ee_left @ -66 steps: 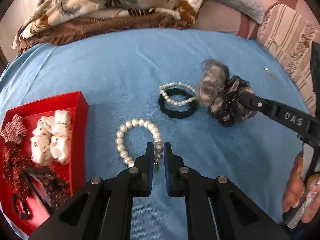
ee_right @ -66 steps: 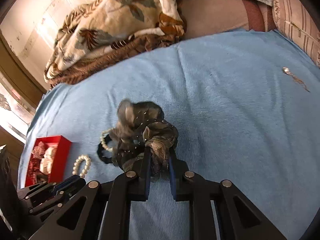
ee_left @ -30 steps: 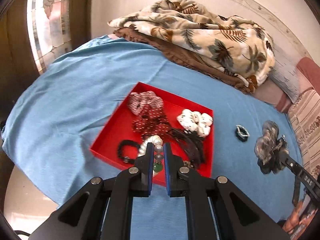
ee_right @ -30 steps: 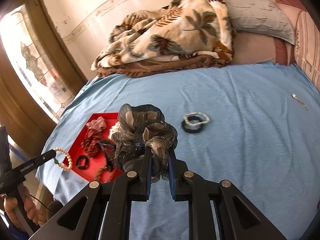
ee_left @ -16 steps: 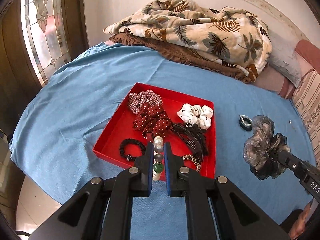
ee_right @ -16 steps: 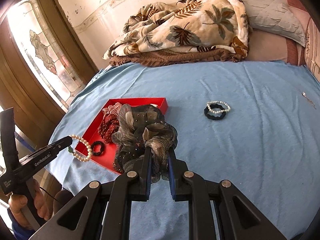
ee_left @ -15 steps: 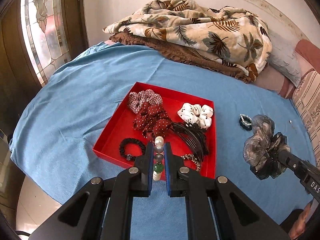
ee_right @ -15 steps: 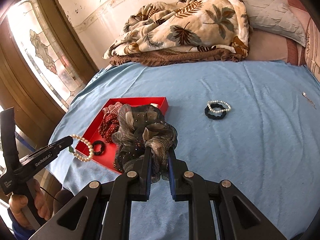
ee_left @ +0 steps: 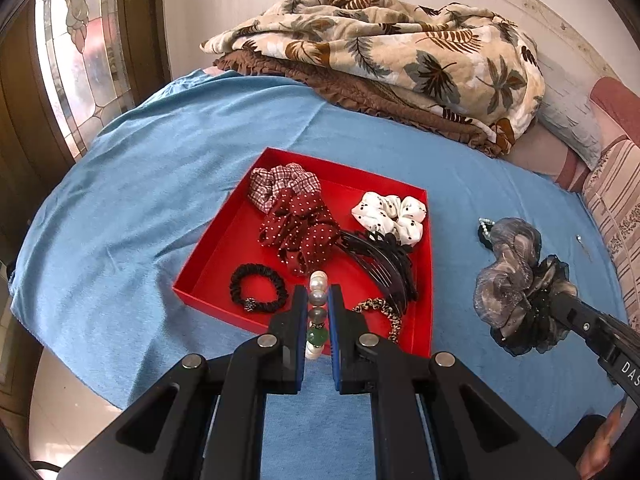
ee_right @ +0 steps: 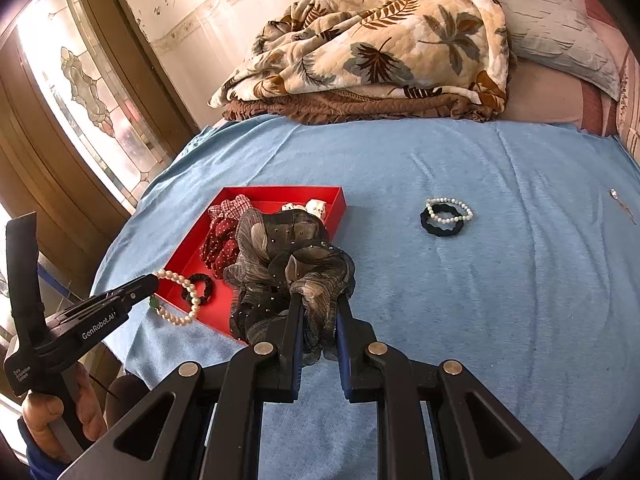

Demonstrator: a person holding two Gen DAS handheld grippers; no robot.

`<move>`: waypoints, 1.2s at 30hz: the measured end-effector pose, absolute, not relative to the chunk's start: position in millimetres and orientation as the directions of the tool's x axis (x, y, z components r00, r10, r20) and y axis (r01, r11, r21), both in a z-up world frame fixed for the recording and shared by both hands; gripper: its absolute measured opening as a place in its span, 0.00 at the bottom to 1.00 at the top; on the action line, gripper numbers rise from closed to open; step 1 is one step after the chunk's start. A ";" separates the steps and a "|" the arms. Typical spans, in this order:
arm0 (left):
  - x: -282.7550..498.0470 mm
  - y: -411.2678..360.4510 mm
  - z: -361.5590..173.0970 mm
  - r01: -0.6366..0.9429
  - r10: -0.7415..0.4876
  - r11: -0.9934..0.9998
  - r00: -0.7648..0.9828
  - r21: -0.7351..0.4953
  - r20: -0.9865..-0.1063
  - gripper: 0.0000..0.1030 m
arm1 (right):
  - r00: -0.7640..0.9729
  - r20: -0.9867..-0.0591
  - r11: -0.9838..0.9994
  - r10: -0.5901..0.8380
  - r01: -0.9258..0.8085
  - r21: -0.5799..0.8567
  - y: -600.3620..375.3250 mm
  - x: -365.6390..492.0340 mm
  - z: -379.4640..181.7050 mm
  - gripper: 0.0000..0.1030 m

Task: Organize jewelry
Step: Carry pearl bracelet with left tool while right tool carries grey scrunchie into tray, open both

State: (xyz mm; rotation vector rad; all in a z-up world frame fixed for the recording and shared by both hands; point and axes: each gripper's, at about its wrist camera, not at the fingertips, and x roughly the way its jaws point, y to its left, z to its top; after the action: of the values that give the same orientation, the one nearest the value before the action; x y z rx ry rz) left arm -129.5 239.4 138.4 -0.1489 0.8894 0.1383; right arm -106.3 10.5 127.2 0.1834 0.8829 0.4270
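My left gripper [ee_left: 318, 300] is shut on a pearl bracelet [ee_left: 318, 292] with a green bead, held in the air over the near edge of the red tray [ee_left: 224, 228]. From the right wrist view the same pearl bracelet [ee_right: 180, 300] dangles from the left gripper [ee_right: 154, 280] by the red tray [ee_right: 336, 208]. My right gripper [ee_right: 318, 300] is shut on a grey and black sheer scrunchie [ee_right: 288, 264], which is lifted near the tray's right side; that scrunchie [ee_left: 516, 284] appears right of the tray in the left wrist view.
The tray holds a checked scrunchie [ee_left: 280, 184], a red dotted scrunchie [ee_left: 300, 232], a white dotted scrunchie [ee_left: 392, 212], a black comb clip [ee_left: 380, 264] and a black hair tie [ee_left: 252, 288]. A small pearl bracelet [ee_right: 448, 210] lies on a black hair tie on the blue sheet. A folded blanket [ee_right: 372, 40] lies at the far edge.
Both grippers lifted their items off the sheet and carried them left to the tray. In the last second the right gripper drifted a little closer to the tray; the left barely moved.
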 end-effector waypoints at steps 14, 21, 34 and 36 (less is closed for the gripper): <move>-96.8 249.4 112.7 -0.134 -0.116 0.960 0.609 -0.246 -0.785 0.09 | 0.551 -0.725 0.906 0.413 -0.331 0.264 44.1 -64.3 131.4 0.15; -78.8 253.3 97.9 -0.084 -0.229 0.931 0.623 -0.356 -0.748 0.09 | 0.549 -0.728 0.902 0.410 -0.364 0.234 72.0 -24.4 132.4 0.15; -66.5 277.0 66.3 -0.108 -0.230 0.925 0.606 -0.365 -0.761 0.09 | 0.486 -0.799 0.883 0.354 -0.456 0.114 154.8 39.2 86.5 0.15; -68.1 277.5 65.0 -0.102 -0.236 0.924 0.606 -0.368 -0.760 0.09 | 0.479 -0.808 0.884 0.343 -0.456 0.105 163.7 48.5 79.8 0.15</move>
State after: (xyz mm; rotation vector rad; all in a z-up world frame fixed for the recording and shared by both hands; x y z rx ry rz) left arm -68.1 277.5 65.0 -0.3991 0.9226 -0.0793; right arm 48.5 163.7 79.8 -0.1306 0.9536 0.4896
